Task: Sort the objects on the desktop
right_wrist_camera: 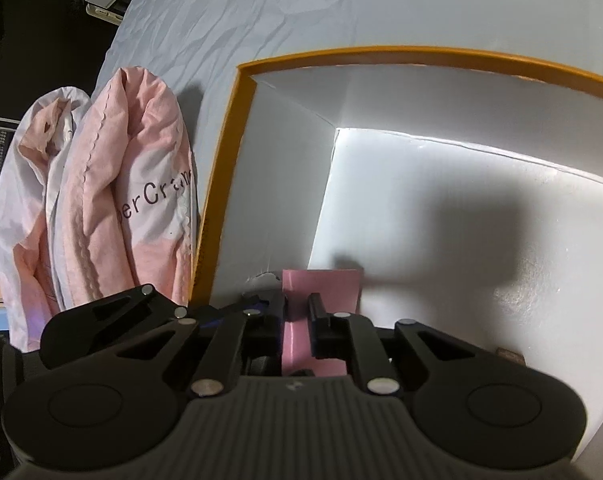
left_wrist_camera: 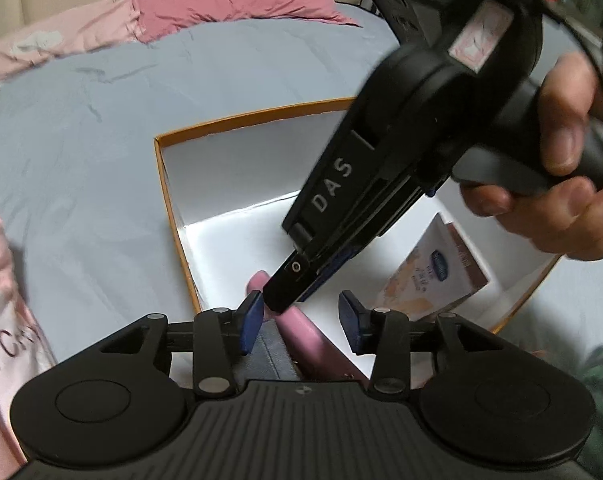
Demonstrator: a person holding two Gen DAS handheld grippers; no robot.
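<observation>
A flat pink case point(right_wrist_camera: 321, 286) hangs over the near-left corner of a white, orange-rimmed box point(right_wrist_camera: 237, 128), clamped between the right gripper point(right_wrist_camera: 297, 308). The left gripper point(left_wrist_camera: 301, 316) stands parted around it, pads clear. A printed packet point(left_wrist_camera: 433, 268) leans at four o'clock inside the box.

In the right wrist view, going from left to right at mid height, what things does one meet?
Folded pink and white quilt → orange rim of the box → white left inner wall of the box → white box floor.
</observation>
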